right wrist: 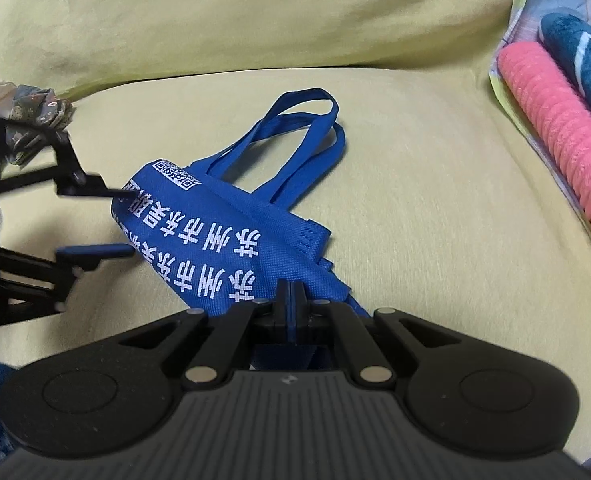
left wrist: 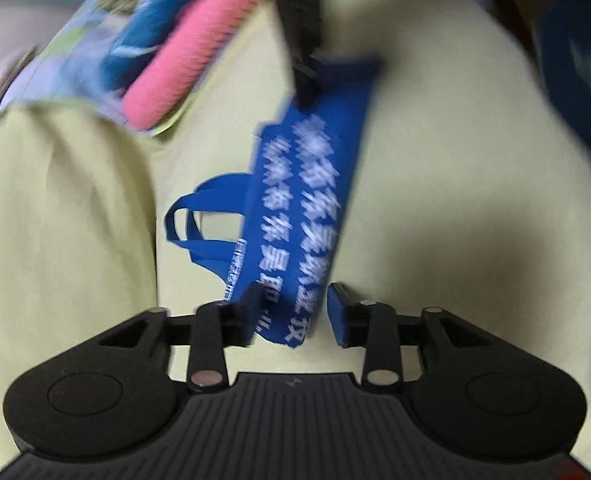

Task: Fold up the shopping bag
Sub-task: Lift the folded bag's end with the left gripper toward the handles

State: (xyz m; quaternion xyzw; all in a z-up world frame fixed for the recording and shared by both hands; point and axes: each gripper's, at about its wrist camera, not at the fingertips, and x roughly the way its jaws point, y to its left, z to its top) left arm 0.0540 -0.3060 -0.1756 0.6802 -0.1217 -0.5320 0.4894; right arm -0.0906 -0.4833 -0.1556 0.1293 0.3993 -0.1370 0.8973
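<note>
Right wrist: folded blue shopping bag (right wrist: 223, 240)

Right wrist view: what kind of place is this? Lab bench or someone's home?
Most likely a home, on a sofa or bed rather than a bench. The bag lies on a soft yellow-green cover with a cushion-like bulge behind, and rolled towels lie on a patterned cloth at the side.
</note>
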